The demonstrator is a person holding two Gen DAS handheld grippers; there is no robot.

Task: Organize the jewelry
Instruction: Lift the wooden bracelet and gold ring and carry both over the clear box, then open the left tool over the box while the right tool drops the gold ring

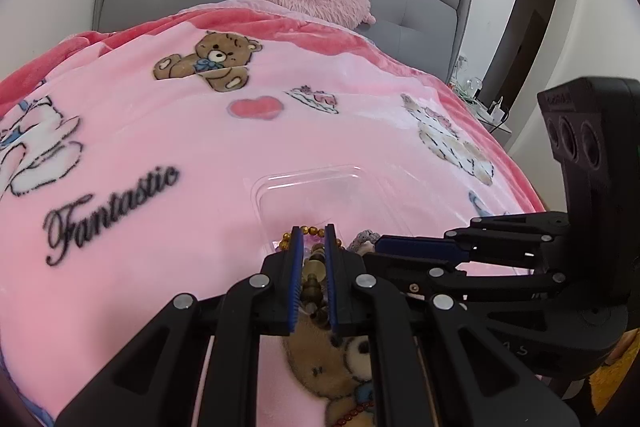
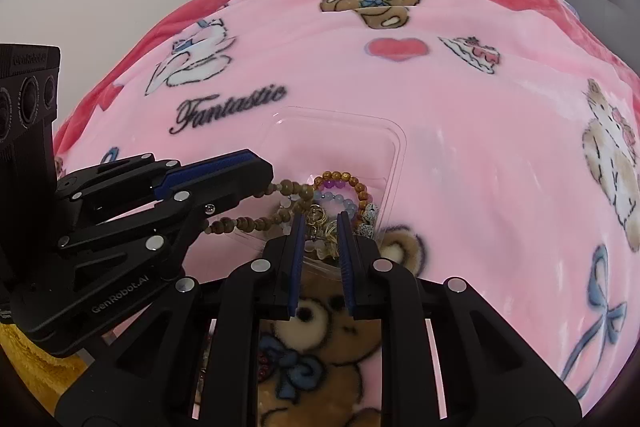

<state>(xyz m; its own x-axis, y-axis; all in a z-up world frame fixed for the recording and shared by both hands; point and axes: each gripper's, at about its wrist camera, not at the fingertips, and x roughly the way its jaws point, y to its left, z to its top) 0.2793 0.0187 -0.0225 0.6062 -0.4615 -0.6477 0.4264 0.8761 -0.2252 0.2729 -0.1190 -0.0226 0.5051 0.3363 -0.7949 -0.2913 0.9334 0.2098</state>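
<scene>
— Big pink blanket (image 2: 460, 147) on the bed, clear tray (image 2: 394, 147) just ahead of both claws. What's the left claw (image 1: 313, 233) doing?

— Pinching the wooden bead strand (image 2: 230, 223), which trails from it into the tray's heap. The right claw (image 2: 320, 221) is spread narrowly over the gold trinkets (image 2: 320, 223), gripping nothing, I'd say.

— The risk?

— Tangling. Lift that strand and it may drag the amber bracelet (image 2: 344, 177) out, or tip the light tray on soft bedding.
</scene>
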